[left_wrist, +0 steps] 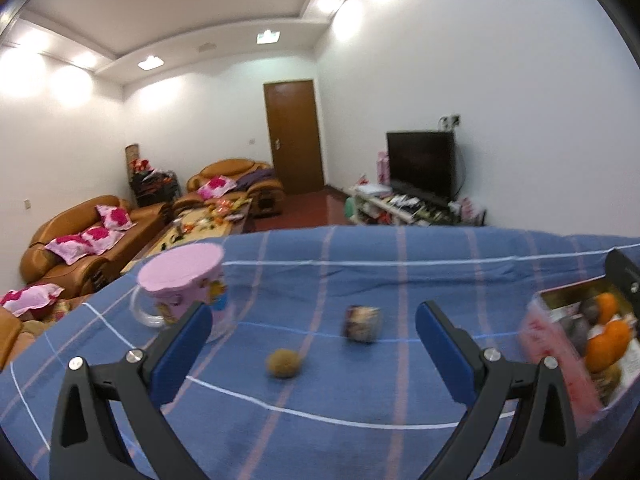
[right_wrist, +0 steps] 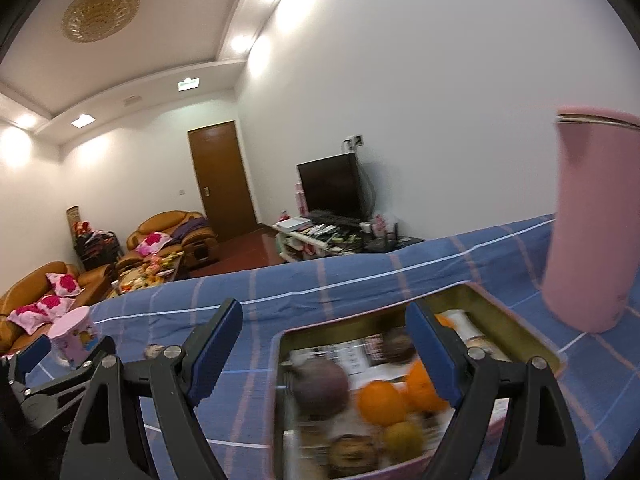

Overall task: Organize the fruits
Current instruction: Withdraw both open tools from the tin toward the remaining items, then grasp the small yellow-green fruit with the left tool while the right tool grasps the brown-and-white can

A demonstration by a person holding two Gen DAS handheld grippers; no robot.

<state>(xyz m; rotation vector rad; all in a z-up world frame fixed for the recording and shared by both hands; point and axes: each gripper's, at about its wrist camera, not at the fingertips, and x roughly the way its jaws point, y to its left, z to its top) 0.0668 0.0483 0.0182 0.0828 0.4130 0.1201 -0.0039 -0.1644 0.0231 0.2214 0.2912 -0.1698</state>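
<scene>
A small brown round fruit lies on the blue striped cloth, between and just beyond my open, empty left gripper. A small blurred patterned packet lies a little farther. A pink tin box holds oranges, a dark purple fruit, a yellow-green fruit and other items; it also shows in the left wrist view at the right edge. My right gripper is open and empty, hovering above the box's near left part. The left gripper's fingers show at the far left.
A glass mug with a pink lid stands left of the left gripper; it also shows in the right wrist view. A tall pink tumbler stands right of the box. The table's far edge drops to a living room.
</scene>
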